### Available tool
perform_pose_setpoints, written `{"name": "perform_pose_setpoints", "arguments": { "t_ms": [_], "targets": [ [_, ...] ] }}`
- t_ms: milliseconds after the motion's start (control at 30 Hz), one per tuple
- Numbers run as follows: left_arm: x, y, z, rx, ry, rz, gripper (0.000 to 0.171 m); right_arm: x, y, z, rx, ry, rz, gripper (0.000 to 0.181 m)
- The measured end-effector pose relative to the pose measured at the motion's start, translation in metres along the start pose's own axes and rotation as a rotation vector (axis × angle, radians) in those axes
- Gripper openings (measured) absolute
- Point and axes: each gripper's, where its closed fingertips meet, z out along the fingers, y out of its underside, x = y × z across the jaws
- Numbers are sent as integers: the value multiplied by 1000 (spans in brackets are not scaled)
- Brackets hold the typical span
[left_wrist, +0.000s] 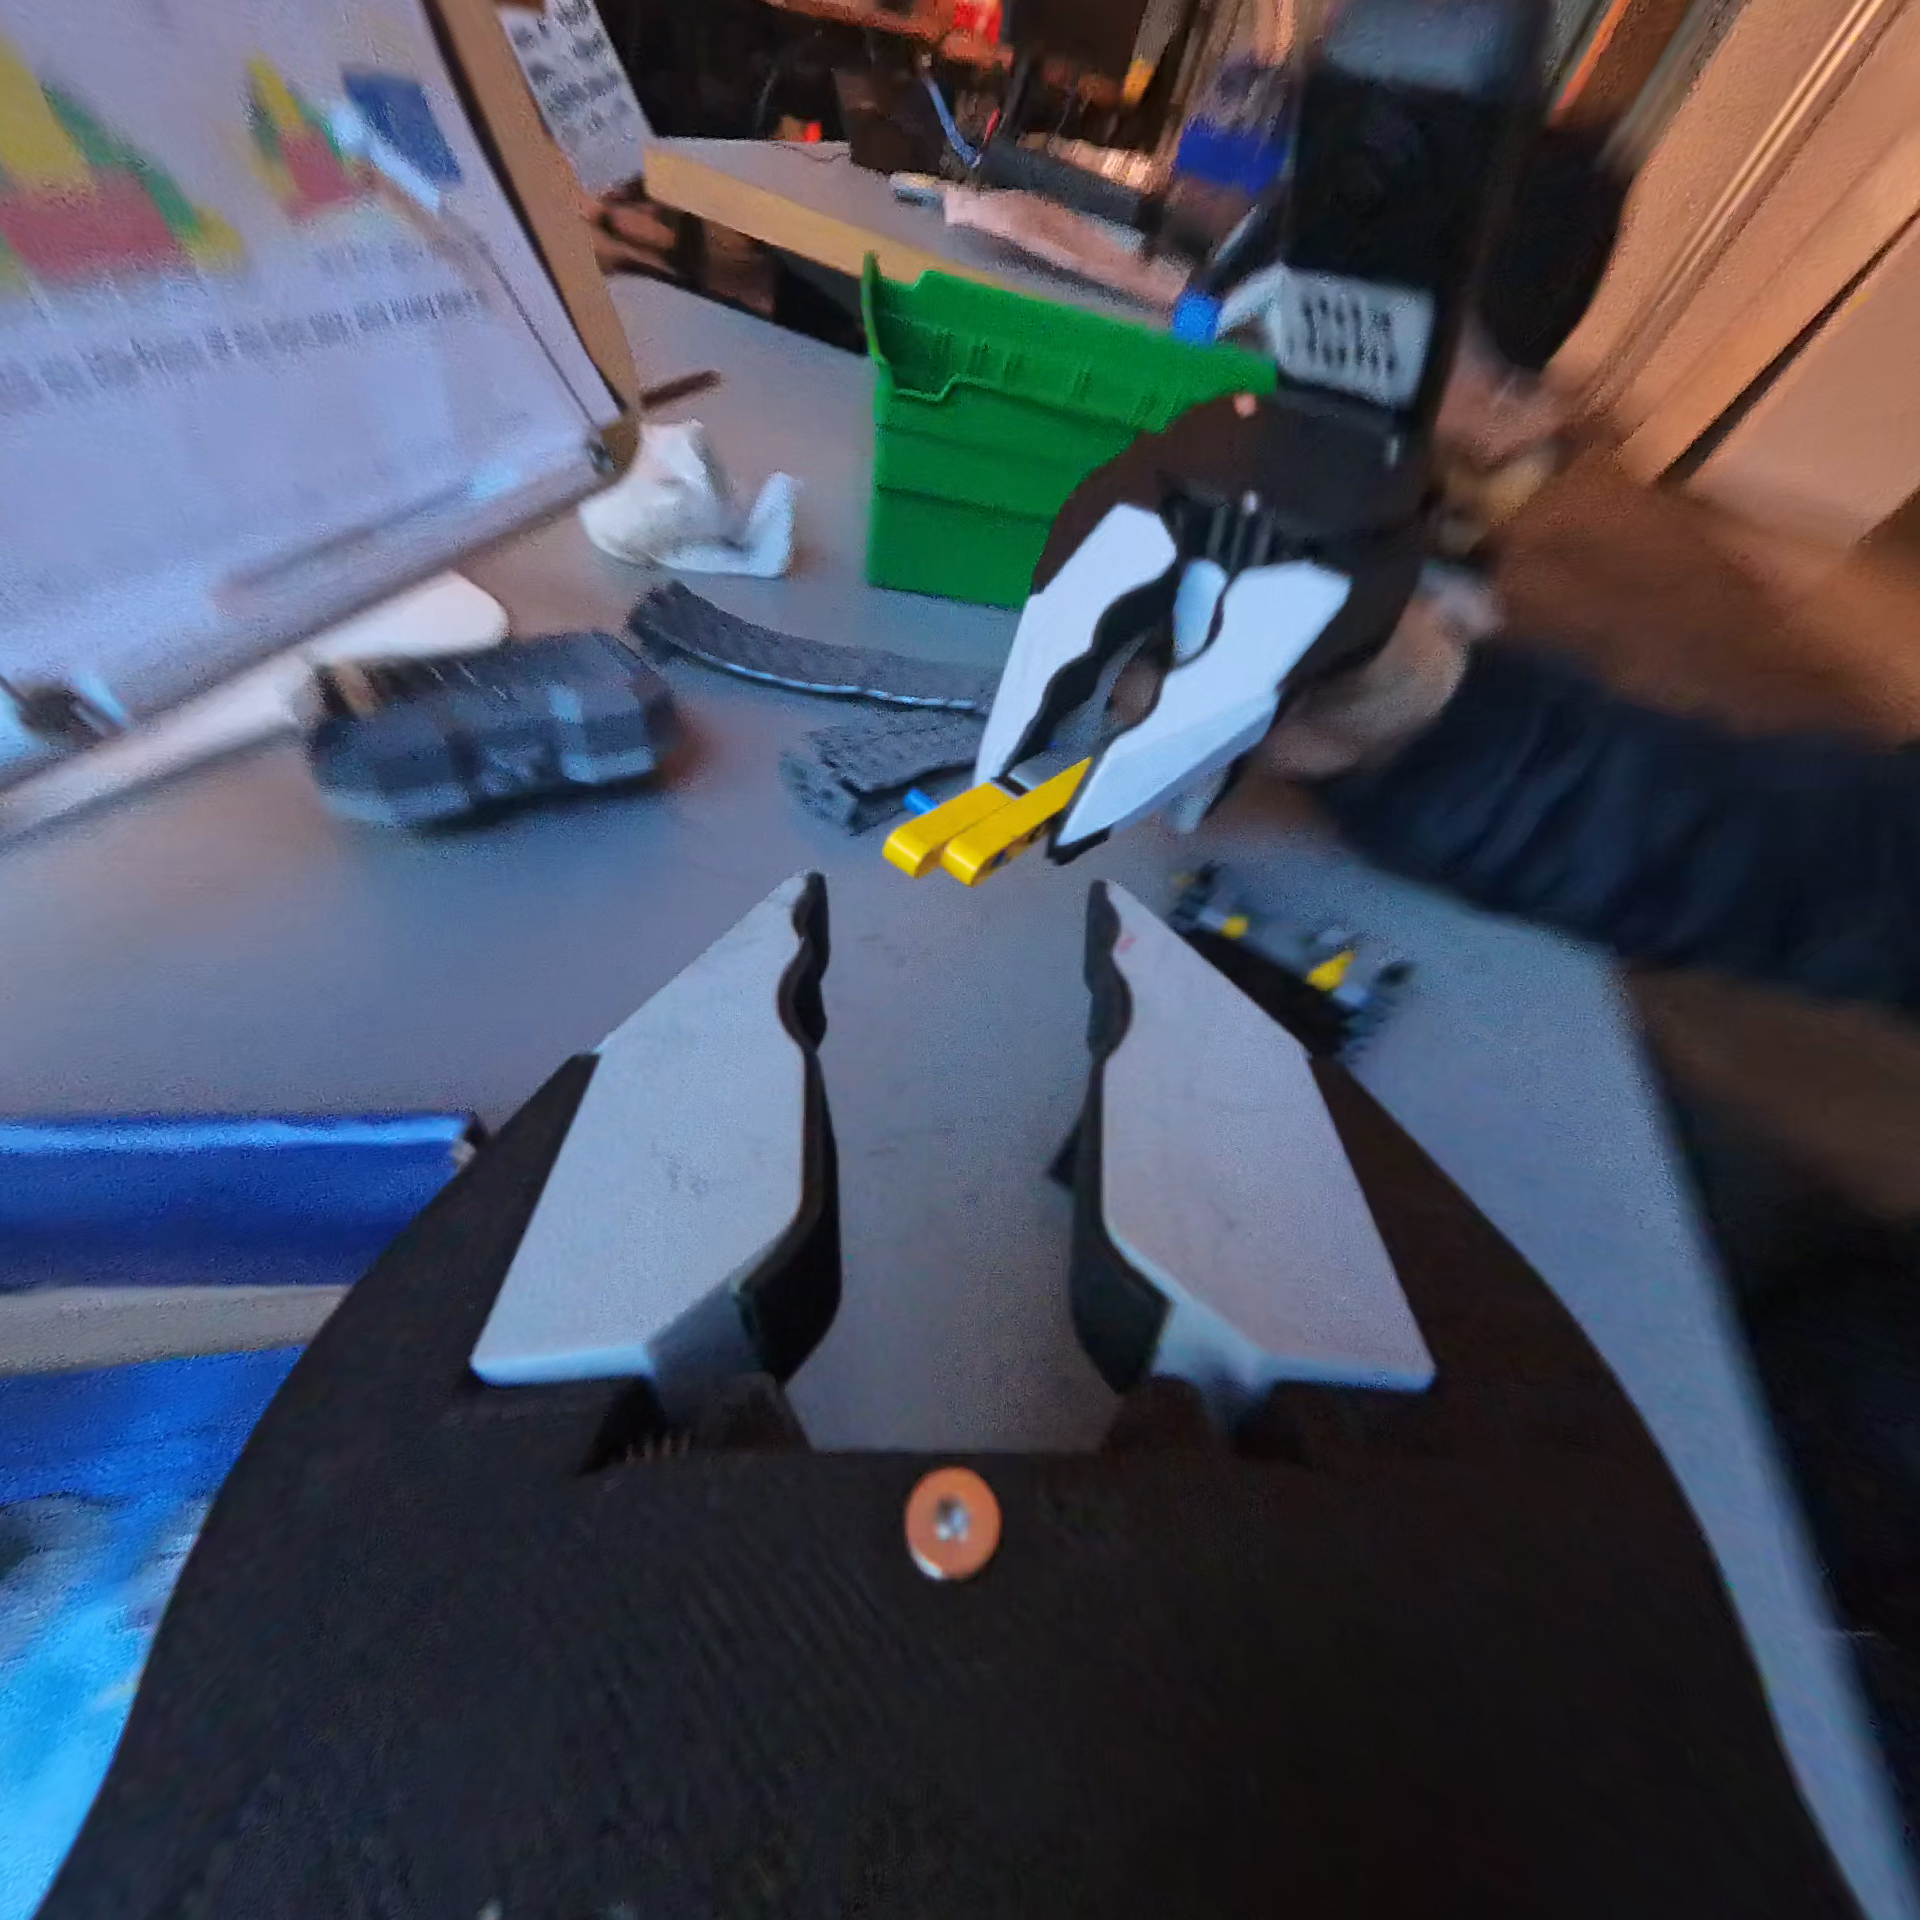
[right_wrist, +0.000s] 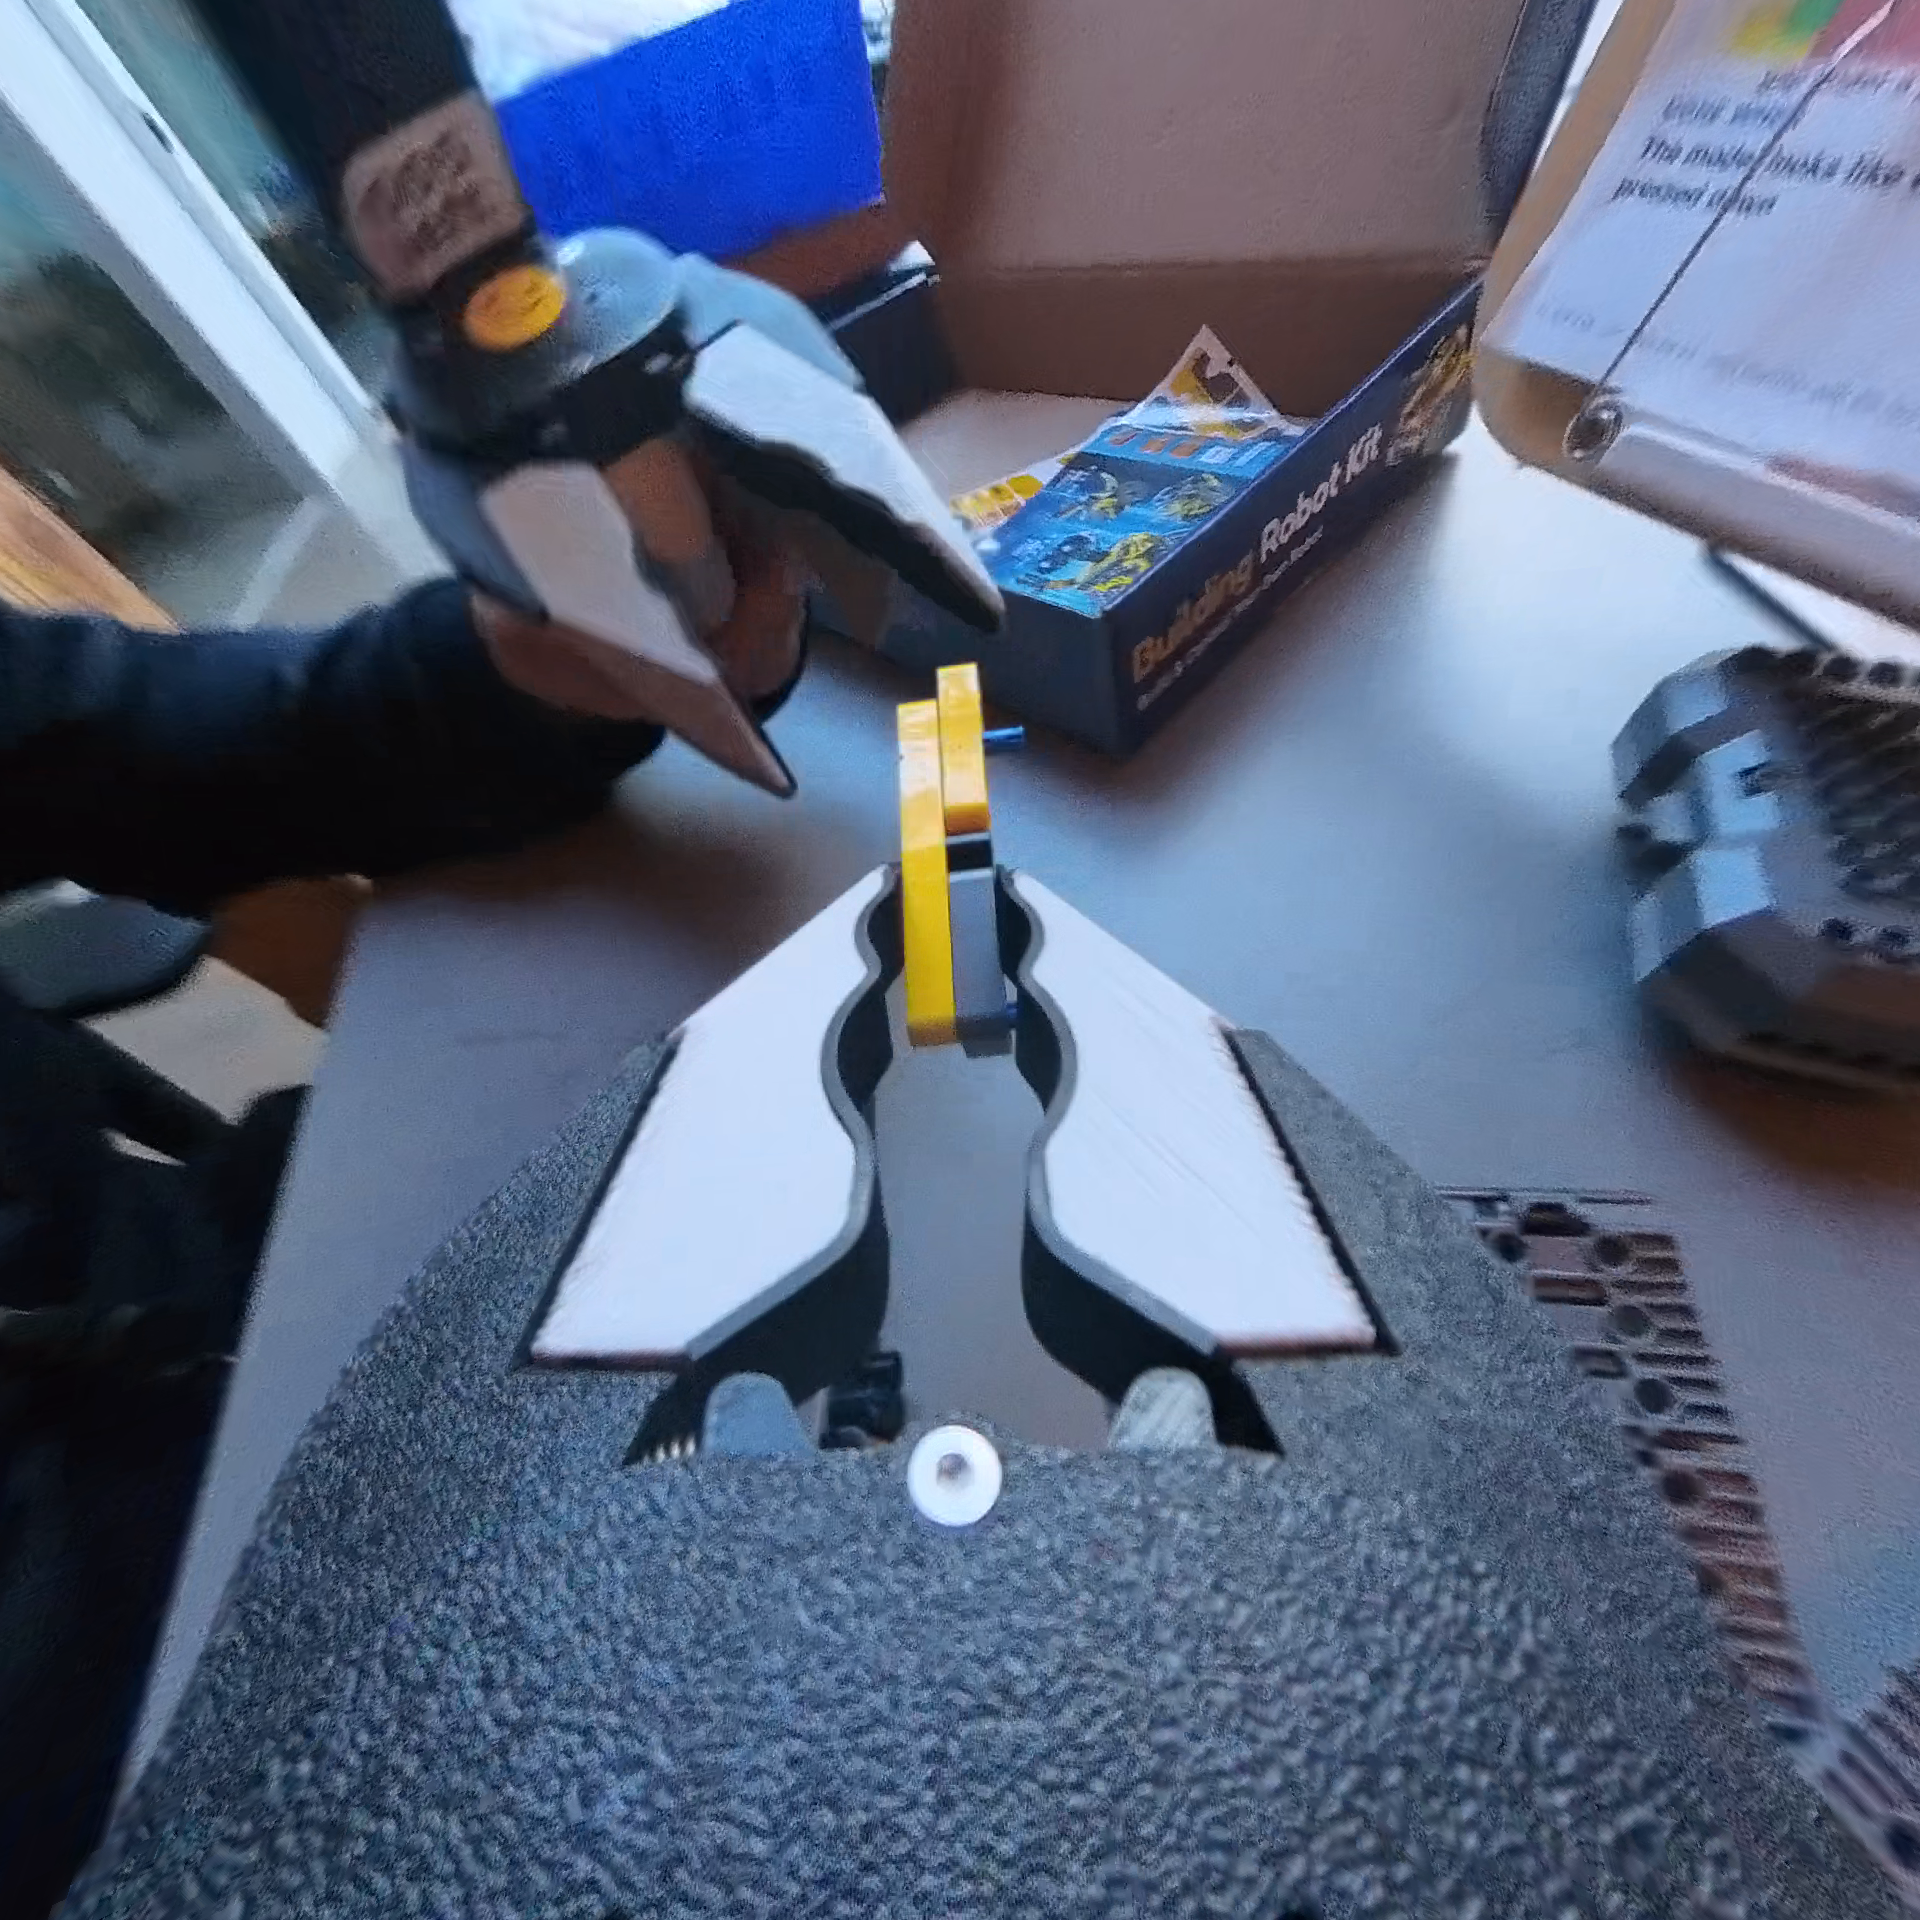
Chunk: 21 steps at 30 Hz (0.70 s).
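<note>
My right gripper (right_wrist: 948, 894) is shut on a small assembly of two yellow beams (right_wrist: 925, 914) joined to a grey block with a blue pin, held above the grey table (right_wrist: 1351, 935). In the left wrist view the right gripper (left_wrist: 1039, 810) points down and left, with the yellow beams (left_wrist: 977, 826) sticking out of its tips. My left gripper (left_wrist: 956, 914) is open and empty, its tips just short of the yellow beams. In the right wrist view the left gripper (right_wrist: 883, 701) hovers open beyond the beams' far end.
A green bin (left_wrist: 987, 436), dark track strips (left_wrist: 821, 665), a grey tracked assembly (left_wrist: 488, 717), a small black-and-yellow assembly (left_wrist: 1299, 956) and a white cloth (left_wrist: 696, 509) lie on the table. An instruction board (left_wrist: 260, 312) stands left. A blue kit box (right_wrist: 1195, 582) lies before a cardboard box (right_wrist: 1195, 208). My right fingertips sit around 4 cm from my left ones.
</note>
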Motion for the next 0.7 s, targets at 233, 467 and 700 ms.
{"name": "perform_pose_setpoints", "arguments": {
  "t_ms": [233, 467, 700],
  "targets": [
    [15, 3, -2, -34, -275, 751, 28, -23, 3, -1, -12, -267, 318, 15],
    [35, 5, 0, -16, -219, 869, 20, -45, 21, 3, -126, -410, 422, 15],
    [53, 15, -2, -19, -53, 804, 24, -51, 16, -3, -108, -517, 541, 15]
  ]
}}
